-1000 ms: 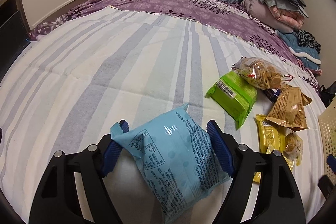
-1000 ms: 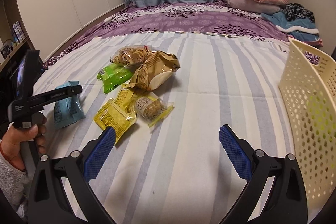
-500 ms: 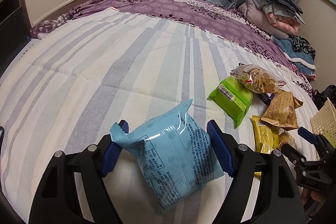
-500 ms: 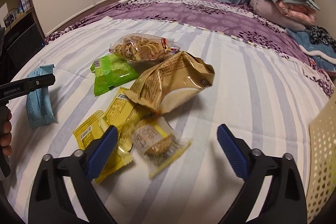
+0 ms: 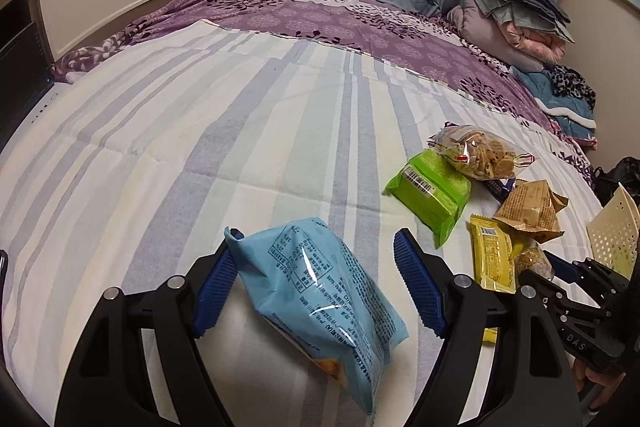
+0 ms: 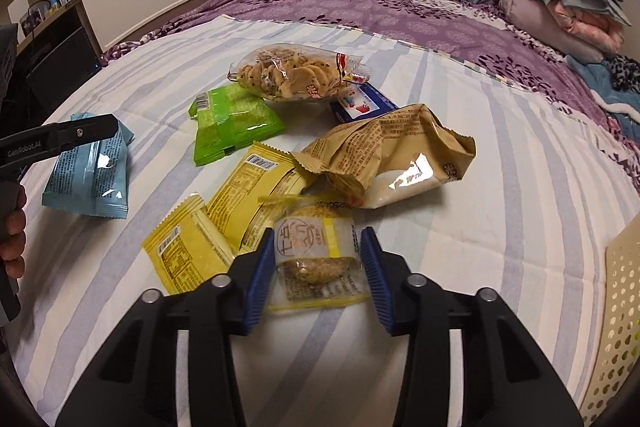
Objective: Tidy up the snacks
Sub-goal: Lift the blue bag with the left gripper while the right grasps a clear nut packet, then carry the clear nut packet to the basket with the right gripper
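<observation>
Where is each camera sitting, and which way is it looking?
Left wrist: sits on the left gripper, looking down along it at the blue snack bag between its fingers; the right gripper shows at the right edge.
Right wrist: sits on the right gripper, looking down at the round cake packet it pinches; the left gripper and a hand show at left.
Shared: the striped bedsheet, the green packet and the blue bag.

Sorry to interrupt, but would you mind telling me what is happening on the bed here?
A person is sorting snacks with a handheld claw in each hand. The left claw holds a blue packet. The right claw has just closed on a small clear cookie packet at the near edge of the pile. A cream basket waits at the right.
</observation>
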